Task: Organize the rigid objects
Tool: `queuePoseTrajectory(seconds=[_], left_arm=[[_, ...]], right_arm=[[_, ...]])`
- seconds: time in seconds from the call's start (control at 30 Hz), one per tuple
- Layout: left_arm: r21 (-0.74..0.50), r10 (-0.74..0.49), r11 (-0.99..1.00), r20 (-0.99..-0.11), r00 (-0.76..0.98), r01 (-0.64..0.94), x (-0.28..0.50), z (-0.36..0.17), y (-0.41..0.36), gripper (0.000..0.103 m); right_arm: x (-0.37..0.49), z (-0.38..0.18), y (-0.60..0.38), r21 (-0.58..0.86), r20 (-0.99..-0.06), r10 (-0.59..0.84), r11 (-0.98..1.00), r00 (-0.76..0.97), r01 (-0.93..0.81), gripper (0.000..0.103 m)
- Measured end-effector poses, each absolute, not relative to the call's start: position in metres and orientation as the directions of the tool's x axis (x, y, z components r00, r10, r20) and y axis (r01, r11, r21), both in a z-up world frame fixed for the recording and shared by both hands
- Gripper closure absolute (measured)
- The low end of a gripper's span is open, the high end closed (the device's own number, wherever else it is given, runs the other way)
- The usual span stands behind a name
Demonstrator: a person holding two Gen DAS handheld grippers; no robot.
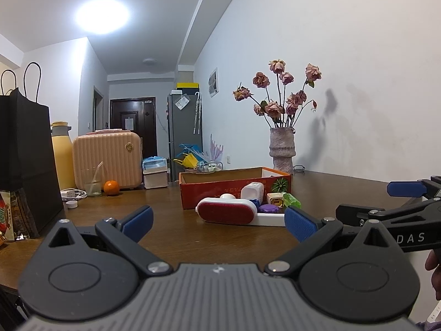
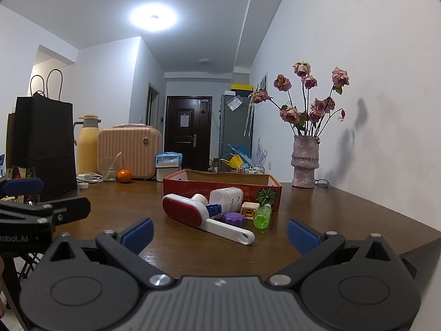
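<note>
Brown wood made up the table (image 2: 344,220), and both tools hung low over its near edge. Both the left gripper (image 1: 217,222) and the right gripper (image 2: 219,233) were spread wide and held nothing. Past them lay the lint brush (image 2: 193,216), a purple lid (image 2: 234,218), a green bottle (image 2: 263,216) and a white box (image 2: 226,198), touching in a pile against the orange box (image 2: 220,183). Grabbing one could bump the bottle, and I think it might roll away.
</note>
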State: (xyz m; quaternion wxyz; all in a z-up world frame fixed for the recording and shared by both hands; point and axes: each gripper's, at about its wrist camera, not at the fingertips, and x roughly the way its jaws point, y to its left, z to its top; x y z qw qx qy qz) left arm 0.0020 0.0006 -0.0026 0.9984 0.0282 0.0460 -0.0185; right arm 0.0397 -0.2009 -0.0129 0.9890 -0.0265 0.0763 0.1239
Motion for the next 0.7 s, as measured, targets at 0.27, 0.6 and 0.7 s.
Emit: queuePoseTrajectory(seconds=[0.27, 0.6, 0.7], left_arm=[[0.056, -0.037, 0.998, -0.091, 0.995, 0.042, 0.0028, -0.0025, 0.0018, 0.000], [0.057, -0.037, 0.997, -0.092, 0.995, 0.043, 0.0028, -0.0028, 0.0020, 0.000], [0.057, -0.037, 0.997, -0.092, 0.995, 0.042, 0.0029, -0.0028, 0.0018, 0.000]], right_arm=[[0.0416, -0.0133, -0.2015, -0.031, -0.160, 0.239, 0.969, 0.958, -0.247, 0.000], [0.0426, -0.0143, -0.2022, -0.032, -0.161, 0.238, 0.969, 0.958, -0.246, 0.000], [0.0425, -0.0147, -0.2021, -0.031, -0.160, 0.237, 0.969, 0.958, -0.245, 0.000]])
